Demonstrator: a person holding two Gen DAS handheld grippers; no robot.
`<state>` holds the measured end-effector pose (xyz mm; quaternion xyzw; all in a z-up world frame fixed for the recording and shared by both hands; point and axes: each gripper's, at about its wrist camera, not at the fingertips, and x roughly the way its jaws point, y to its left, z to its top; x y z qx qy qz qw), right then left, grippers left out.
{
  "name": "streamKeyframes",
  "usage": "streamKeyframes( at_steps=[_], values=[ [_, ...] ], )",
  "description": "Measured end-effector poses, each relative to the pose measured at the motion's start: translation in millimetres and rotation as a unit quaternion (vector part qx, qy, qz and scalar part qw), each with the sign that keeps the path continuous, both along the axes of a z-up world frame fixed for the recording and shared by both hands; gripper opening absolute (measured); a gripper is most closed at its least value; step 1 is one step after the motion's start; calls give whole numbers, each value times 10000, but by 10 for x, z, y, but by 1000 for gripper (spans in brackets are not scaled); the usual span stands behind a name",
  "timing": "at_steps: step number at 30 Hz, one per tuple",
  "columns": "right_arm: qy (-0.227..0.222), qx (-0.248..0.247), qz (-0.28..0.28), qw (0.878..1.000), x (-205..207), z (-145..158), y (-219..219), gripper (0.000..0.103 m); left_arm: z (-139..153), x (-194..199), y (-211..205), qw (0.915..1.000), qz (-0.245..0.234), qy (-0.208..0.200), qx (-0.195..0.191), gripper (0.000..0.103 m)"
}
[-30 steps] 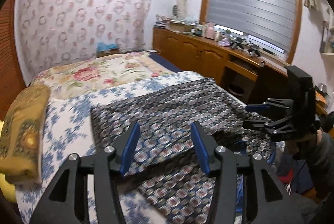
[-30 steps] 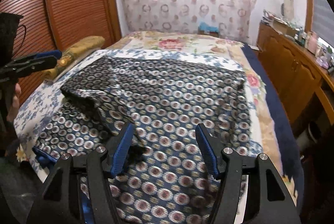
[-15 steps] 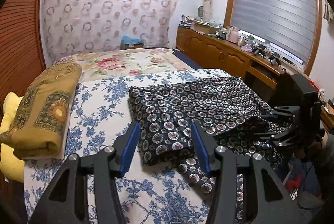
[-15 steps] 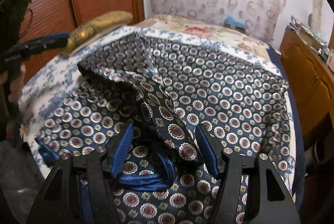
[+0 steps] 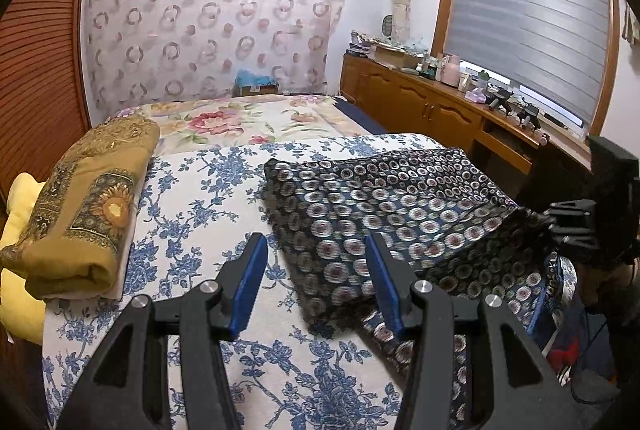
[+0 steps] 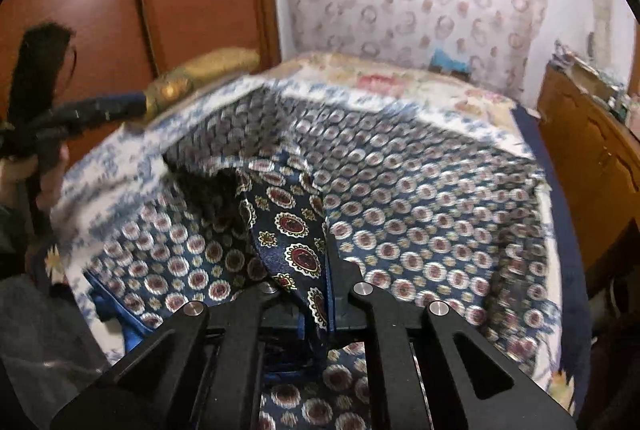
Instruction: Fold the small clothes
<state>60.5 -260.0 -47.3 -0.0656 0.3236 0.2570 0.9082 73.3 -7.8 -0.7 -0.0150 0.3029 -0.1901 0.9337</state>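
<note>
A dark blue garment [image 5: 384,209] with round medallion print lies on the bed, partly folded over itself. My left gripper [image 5: 316,278] is open and empty, hovering above the bedspread at the garment's left edge. My right gripper [image 6: 308,290] is shut on a fold of the garment [image 6: 292,230] and lifts it off the rest of the cloth [image 6: 420,213]. In the left wrist view the right gripper [image 5: 576,226] is at the garment's right end. In the right wrist view the left gripper [image 6: 92,113] is at the far left.
The bed has a white bedspread with blue flowers [image 5: 200,197]. A folded ochre blanket [image 5: 88,205] on a yellow pillow [image 5: 20,193] lies at the left. A wooden cabinet [image 5: 440,113] with clutter runs along the right under a window. A wooden wardrobe [image 6: 120,1] stands at the left.
My right gripper has shut on a fold of the garment and raised it. My left gripper has swung left, off the garment, and stays open.
</note>
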Motion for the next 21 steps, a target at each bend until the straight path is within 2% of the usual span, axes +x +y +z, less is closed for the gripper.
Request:
streamKeyframes(
  at_steps=[4,10,17,21],
  values=[
    [-92,104,-308,9994,-95,95,-222,4,22,-10,-57,10000,-51,-38,23,50],
    [-103,-52,-863,9962,-182,127,-631,4,46,-17,-137,9999,-129,-80,56,50],
    [181,-171,-1256,9918,-225,-39,-936,6,50,-22,-229,9996,-253,-111,101,50],
    [233,-272,-1264,9913,-244,-75,-886,16,50,-31,-265,9994,-286,-117,130,50]
  ],
)
